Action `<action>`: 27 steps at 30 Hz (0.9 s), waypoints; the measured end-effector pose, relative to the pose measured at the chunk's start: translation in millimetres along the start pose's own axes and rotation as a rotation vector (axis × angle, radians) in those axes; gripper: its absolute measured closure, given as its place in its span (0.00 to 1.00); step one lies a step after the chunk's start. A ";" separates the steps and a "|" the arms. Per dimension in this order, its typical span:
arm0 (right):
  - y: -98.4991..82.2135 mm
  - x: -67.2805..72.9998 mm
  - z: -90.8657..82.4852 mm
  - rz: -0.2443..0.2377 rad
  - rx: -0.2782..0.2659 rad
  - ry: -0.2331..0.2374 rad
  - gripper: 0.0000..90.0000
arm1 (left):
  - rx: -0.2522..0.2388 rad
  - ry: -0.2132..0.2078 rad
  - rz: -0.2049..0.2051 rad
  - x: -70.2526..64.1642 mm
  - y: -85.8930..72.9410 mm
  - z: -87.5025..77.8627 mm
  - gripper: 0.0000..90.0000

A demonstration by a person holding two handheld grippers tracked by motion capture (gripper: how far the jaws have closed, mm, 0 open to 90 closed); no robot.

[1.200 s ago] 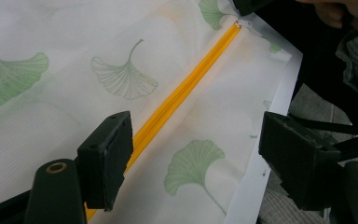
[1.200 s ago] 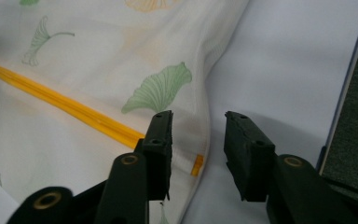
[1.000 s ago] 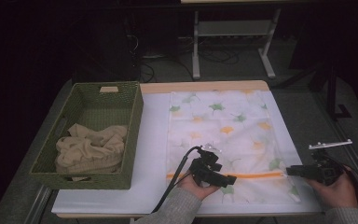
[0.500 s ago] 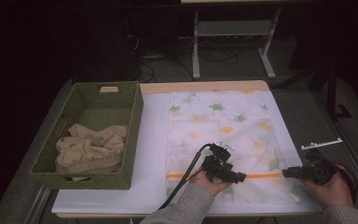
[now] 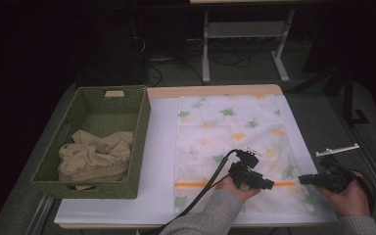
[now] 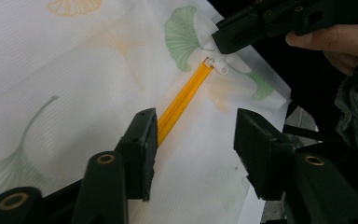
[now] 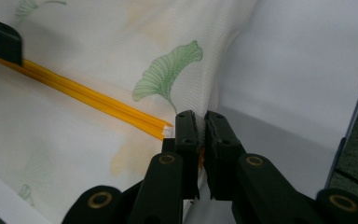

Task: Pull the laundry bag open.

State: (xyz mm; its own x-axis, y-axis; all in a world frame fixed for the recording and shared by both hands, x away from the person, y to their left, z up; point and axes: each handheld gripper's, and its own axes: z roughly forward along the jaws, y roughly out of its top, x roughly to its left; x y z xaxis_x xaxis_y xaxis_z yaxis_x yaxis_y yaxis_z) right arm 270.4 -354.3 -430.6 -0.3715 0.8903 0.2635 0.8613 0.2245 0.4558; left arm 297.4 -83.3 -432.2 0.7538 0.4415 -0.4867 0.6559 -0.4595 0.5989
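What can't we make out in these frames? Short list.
- Zipper pull: in the right gripper view the right gripper has its jaws shut over it; whether they pinch tab or fabric is hidden.
- Orange zipper: its far end is cut off by the left gripper in the left gripper view.
- Mesh bag: contents unreadable, high view too coarse.
- Beige cloth in the basket: count hidden by folds.

My left hand-held gripper (image 5: 267,184), matte black with chunky square-padded jaws and brass-ringed pivot screws, thick black cable (image 5: 210,183) trailing off it, my right hand-held gripper (image 5: 304,179) black with a grey plate on top, grey knitted sleeves (image 5: 210,215).
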 end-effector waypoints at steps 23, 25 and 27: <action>6.2 13.5 -29.1 -0.012 -0.128 0.099 0.94 | -0.039 -0.178 -0.144 6.1 9.0 41.0 0.70; 6.9 15.0 -30.4 -0.016 -0.134 0.104 0.93 | -0.048 -0.194 -0.148 6.8 8.6 44.2 0.68; 7.6 16.3 -30.8 -0.020 -0.134 0.107 0.93 | -0.051 -0.203 -0.147 6.4 8.9 45.8 0.61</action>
State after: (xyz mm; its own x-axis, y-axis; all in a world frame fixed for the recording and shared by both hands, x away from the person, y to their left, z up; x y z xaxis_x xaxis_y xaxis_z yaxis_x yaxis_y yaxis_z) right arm 260.2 -350.3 -396.7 -0.4294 0.8373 0.3385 0.8019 0.1811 0.5694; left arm 309.9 -119.8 -459.2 0.6464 0.3346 -0.6857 0.7602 -0.3598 0.5409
